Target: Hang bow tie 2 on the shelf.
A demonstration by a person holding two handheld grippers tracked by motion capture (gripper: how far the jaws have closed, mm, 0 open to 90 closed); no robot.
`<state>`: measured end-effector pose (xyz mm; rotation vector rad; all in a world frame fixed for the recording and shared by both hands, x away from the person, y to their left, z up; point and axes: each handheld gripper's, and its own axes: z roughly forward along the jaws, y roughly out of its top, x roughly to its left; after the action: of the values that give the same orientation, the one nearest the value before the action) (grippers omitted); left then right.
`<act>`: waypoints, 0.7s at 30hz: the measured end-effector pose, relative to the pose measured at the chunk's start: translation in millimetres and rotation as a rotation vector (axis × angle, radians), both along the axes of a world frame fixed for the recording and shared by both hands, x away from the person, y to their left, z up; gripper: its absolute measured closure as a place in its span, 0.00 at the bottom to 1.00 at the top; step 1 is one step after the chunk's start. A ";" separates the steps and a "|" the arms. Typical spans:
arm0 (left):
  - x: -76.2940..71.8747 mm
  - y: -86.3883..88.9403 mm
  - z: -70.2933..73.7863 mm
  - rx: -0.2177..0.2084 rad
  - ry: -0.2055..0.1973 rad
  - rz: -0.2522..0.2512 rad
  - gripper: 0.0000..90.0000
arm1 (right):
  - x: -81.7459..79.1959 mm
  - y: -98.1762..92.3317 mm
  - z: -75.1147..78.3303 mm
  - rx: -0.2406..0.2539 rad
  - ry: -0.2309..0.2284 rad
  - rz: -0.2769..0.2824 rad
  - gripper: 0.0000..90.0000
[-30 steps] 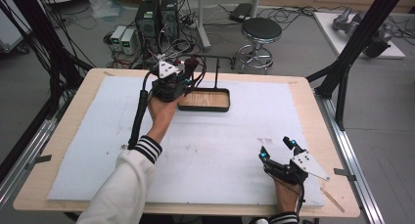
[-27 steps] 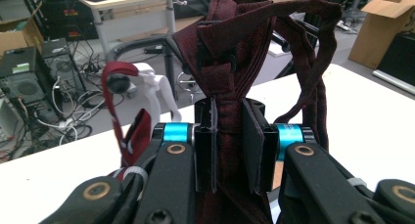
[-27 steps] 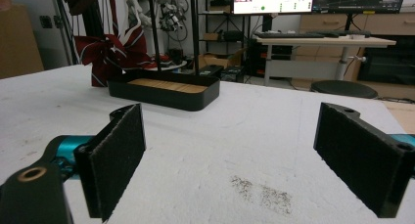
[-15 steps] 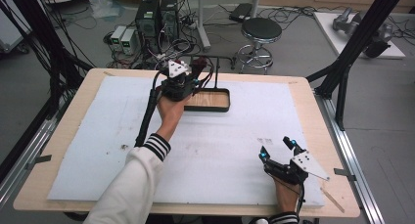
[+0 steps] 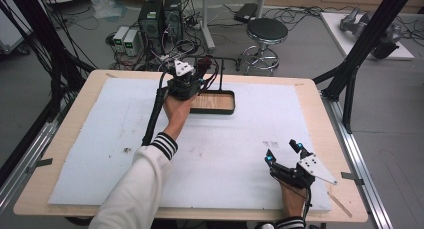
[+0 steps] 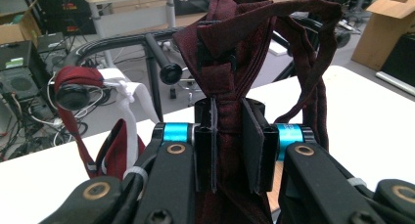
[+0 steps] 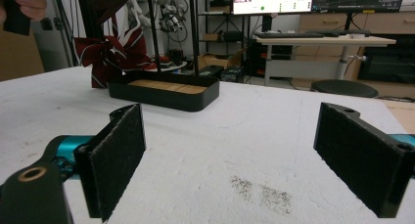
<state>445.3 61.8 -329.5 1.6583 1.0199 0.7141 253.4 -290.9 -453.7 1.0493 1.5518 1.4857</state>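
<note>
High view. One dark red tie [image 5: 202, 66], held at the tip of my left gripper [image 5: 192, 79], at 12 o'clock on the white table cover [image 5: 240, 139]. One black stand tray [image 5: 212, 103] with a wooden floor lies just at 4 o'clock of that gripper. My right gripper [image 5: 284, 151] rests near the 5 o'clock corner, well apart from the tie, jaws spread wide, nothing between them.

Left gripper view. One tie [image 6: 227, 82], a fold of its cloth pinched tight between my two pads [image 6: 252, 150]; loops rise toward 12 o'clock. Two black knobbed rack arms [image 6: 169, 72] at 10 o'clock; the left one carries red cloth.

Right gripper view. Two pads [image 7: 117, 155] far apart, empty. One tray [image 7: 164, 94] at 11 o'clock, the tie [image 7: 115, 53] bunched beside its left end.
</note>
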 end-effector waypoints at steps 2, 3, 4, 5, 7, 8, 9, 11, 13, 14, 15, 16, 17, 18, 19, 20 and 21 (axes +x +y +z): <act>0.7 0.1 -0.6 0.000 0.001 0.001 0.85 | 0.2 -0.1 0.0 -0.004 -0.004 0.001 0.12; 1.1 0.0 -1.1 0.002 0.002 0.001 0.85 | 0.3 0.1 0.0 -0.003 -0.005 0.001 0.12; 1.5 -0.3 -1.7 0.009 0.002 0.004 0.85 | 0.3 -0.1 -0.1 -0.005 -0.006 0.001 0.12; 2.0 0.0 -2.0 0.015 0.005 0.001 0.85 | 0.1 0.1 -0.1 -0.001 -0.006 0.000 0.12; 2.9 0.3 -2.7 0.018 0.006 0.003 0.85 | 0.1 0.1 -0.1 -0.002 -0.006 0.000 0.12; 3.7 0.8 -2.9 0.018 0.008 0.004 0.85 | 0.0 0.2 -0.1 0.000 -0.006 -0.001 0.12; 4.6 1.0 -3.1 0.015 0.009 0.008 0.85 | -0.1 0.1 -0.1 0.001 -0.004 -0.001 0.12; 6.7 2.0 -3.1 0.018 0.015 0.008 0.85 | 0.0 0.2 -0.1 -0.002 -0.005 -0.002 0.12; 8.3 2.3 -3.0 0.019 0.017 0.010 0.85 | 0.1 0.2 -0.1 -0.001 -0.005 -0.002 0.12; 9.0 1.9 -2.7 0.022 0.016 0.010 0.85 | 0.3 0.0 -0.1 -0.003 -0.006 -0.001 0.12; 9.3 1.6 -2.3 0.024 0.014 0.012 0.85 | 0.0 0.0 0.0 -0.001 -0.001 -0.002 0.12; 10.0 1.6 -2.1 0.022 0.014 0.011 0.85 | 0.0 0.0 0.0 -0.001 -0.001 -0.002 0.12; 10.6 1.7 -2.4 0.026 0.014 0.013 0.85 | 0.0 0.0 0.0 -0.001 0.000 -0.002 0.12; 11.3 1.8 -2.8 0.027 0.017 0.014 0.85 | 0.0 0.1 0.0 0.001 0.000 -0.002 0.12; 11.8 2.1 -3.3 0.029 0.018 0.014 0.85 | 0.0 0.1 0.0 0.002 -0.001 -0.002 0.12; 12.4 2.1 -3.9 0.025 0.021 0.015 0.85 | 0.0 0.1 0.0 0.002 -0.001 -0.002 0.12; 12.6 1.8 -4.4 0.023 0.020 0.017 0.85 | 0.0 0.0 0.0 0.000 -0.001 -0.002 0.12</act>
<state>457.9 63.5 -333.9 1.6812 1.0446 0.7244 253.4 -290.8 -453.7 1.0502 1.5497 1.4850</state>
